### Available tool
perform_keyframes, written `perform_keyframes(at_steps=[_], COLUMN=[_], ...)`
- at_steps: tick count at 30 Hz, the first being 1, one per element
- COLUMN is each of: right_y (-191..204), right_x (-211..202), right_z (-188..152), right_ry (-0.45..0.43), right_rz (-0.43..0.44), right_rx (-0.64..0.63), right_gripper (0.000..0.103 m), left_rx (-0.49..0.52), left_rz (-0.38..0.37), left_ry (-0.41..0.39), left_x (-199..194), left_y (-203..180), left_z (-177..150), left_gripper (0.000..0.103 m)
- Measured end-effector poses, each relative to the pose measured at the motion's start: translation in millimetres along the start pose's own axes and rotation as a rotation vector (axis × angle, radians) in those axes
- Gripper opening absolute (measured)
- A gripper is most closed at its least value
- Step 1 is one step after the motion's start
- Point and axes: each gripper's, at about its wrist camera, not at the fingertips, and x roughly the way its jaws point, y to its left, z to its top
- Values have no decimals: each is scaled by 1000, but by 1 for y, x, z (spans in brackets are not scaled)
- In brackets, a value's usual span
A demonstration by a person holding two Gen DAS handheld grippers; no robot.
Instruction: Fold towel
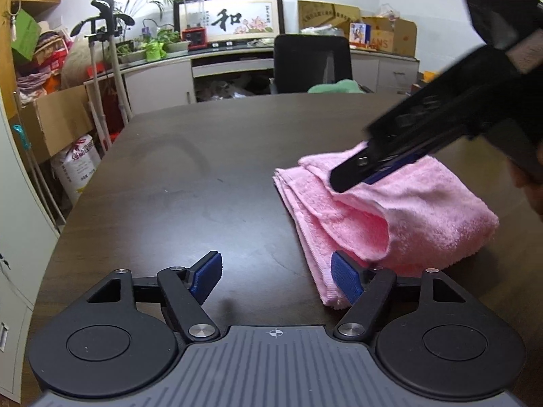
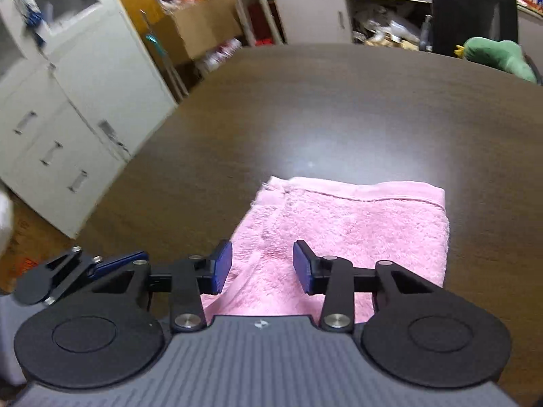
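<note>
Nearest in the left wrist view, the left gripper point(image 1: 276, 279) stands wide open with nothing between its blue pads, its right pad just beside the near corner of the pink terry towel point(image 1: 390, 217). That towel lies already folded into a thick, several-layered bundle on the dark brown wooden table point(image 1: 203, 169), toward the right side of that view. The right gripper point(image 2: 262, 266) hovers over the bundle, jaws partly open, and its pads do not look to be pressing on the cloth (no fold is pinched up between them).

I judge the towel light, soft and floppy: it will sag and slide open if lifted by one layer only. The stacked edges at the near corner look like the best hold, all layers taken together. The terry should grip well against ribbed pads and drag a little on the smooth, faintly glossy tabletop.

Farther off, a black office chair point(image 1: 312, 62) stands at the table's far edge with a green plush toy point(image 2: 495, 57) on it. Beyond are pale cabinets, cardboard boxes, potted plants and a framed calligraphy picture point(image 1: 234, 18) against the wall.
</note>
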Motion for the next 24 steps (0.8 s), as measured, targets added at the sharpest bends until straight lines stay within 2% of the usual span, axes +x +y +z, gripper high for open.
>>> perform_keyframes(at_steps=[4,5,6,8,9,13,16,21,24], right_y=[14,16,19,20,18,4,-8,-23,-26], right_x=[13,14,14,13,12,5,-1,-27,-30], right_z=[-4,-5,-7,-10,-12,-18,-18,-18,-16], right_ry=[36,37,36,27,19,-19,-44,-122,-128], right_rz=[-59,-71,-96,-127,-110,-55,-12,171,234], right_rx=[-60,-72,-91,-111,-100,-38,-2,84,115], right_gripper=[41,36,25,18,13,4,3,3,3], left_rx=[23,24,23,13,5,-5,-5,-4,0], left_rz=[-1,-1,-1,-2,-2,-5,-4,4,10], left_ry=[7,7,8,11,14,18,19,24,22], left_x=[2,2,2,3,4,4,4,5,5], left_y=[-5,-6,-5,-3,-1,0,0,0,-2], left_z=[-3,-4,-4,-5,-5,-5,-6,-6,-6], left_gripper=[75,76,76,79,80,81,82,85,86])
